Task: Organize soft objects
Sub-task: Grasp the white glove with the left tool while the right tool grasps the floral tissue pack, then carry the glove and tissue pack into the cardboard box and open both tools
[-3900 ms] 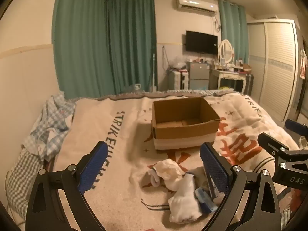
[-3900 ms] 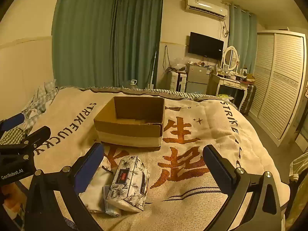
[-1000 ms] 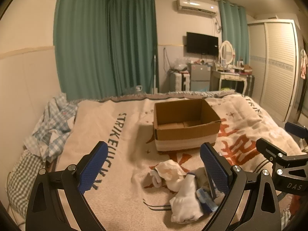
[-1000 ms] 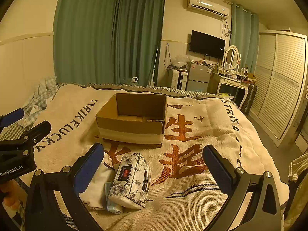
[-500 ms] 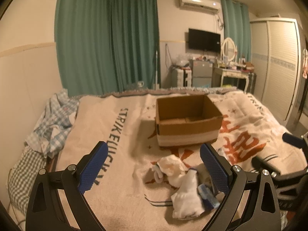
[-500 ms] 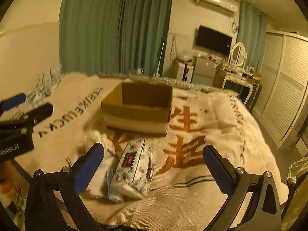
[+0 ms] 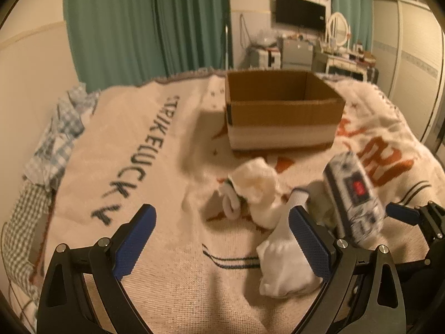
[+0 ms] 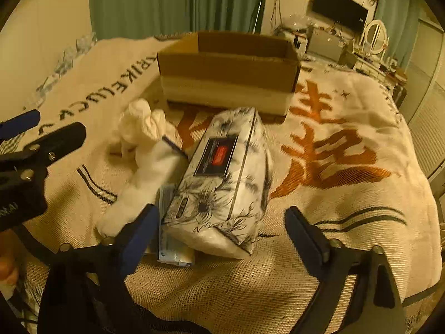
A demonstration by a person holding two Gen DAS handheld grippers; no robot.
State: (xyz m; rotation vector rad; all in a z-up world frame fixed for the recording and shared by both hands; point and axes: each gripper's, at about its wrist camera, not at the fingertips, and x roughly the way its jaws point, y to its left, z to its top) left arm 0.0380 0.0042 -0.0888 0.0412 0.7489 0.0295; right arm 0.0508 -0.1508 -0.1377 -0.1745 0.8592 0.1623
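Observation:
A floral soft tissue pack lies on the bed blanket, seen also in the left wrist view. White socks lie in a heap left of it, also in the left wrist view. A small blue-white packet lies under the pack's near end. An open cardboard box stands behind them, also in the left wrist view. My right gripper is open, its fingers either side of the pack's near end. My left gripper is open, just short of the socks.
The beige blanket with orange characters covers the bed. Checked bedding is bunched at the left edge by the wall. Green curtains, a TV and a dresser stand beyond the bed's far end.
Both grippers have moved forward and down toward the pile. The right gripper now straddles the tissue pack's near end; the left has come close to the socks. Both stay open.

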